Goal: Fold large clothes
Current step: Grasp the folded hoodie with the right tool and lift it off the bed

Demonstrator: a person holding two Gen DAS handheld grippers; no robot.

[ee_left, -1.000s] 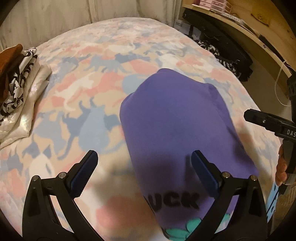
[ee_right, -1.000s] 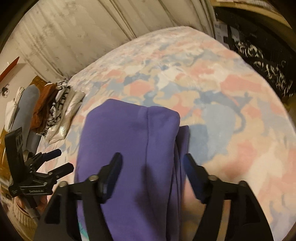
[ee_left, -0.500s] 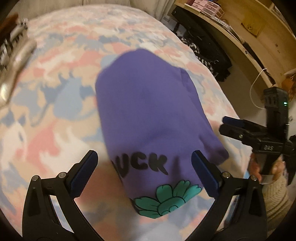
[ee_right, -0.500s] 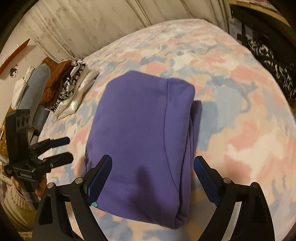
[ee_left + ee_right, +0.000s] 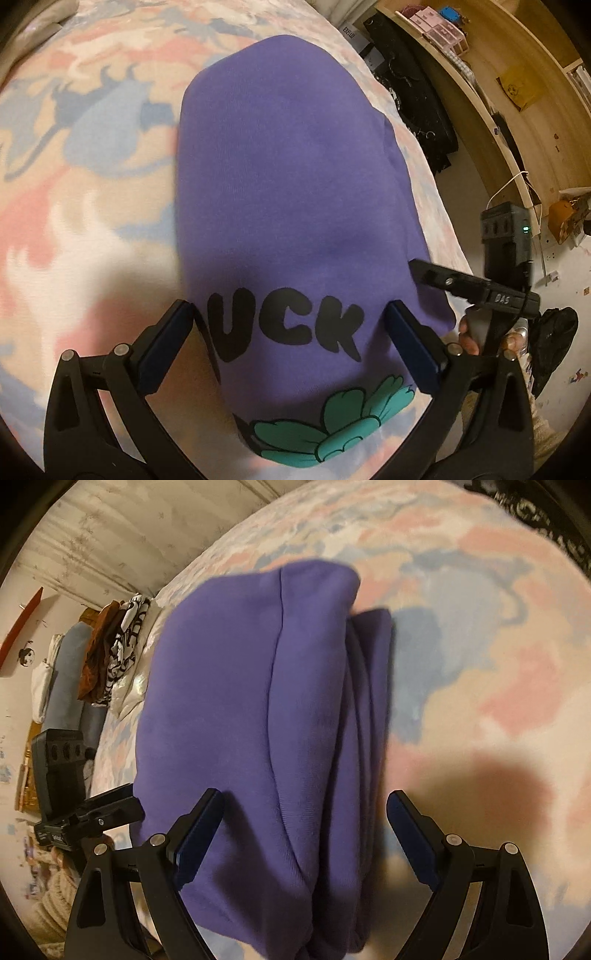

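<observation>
Spreading wide, my right fingers [image 5: 304, 838] have just been opening; the folded purple sweatshirt [image 5: 258, 720] lies between them, its stacked folded edges towards my right-hand pad, and neither pad presses on it. My left fingers [image 5: 291, 347] also stand wide, straddling the garment's near end where black printed letters [image 5: 284, 328] and a teal flower print [image 5: 325, 428] show; they grip nothing. The sweatshirt rests flat on the bed's pastel pink, blue and cream patterned cover [image 5: 92, 177], near the bed's right edge. Towards the bed's far left corner sits a pile of folded clothes [image 5: 118, 646]. Beyond the bed's right edge runs a wooden shelf [image 5: 480, 92].
</observation>
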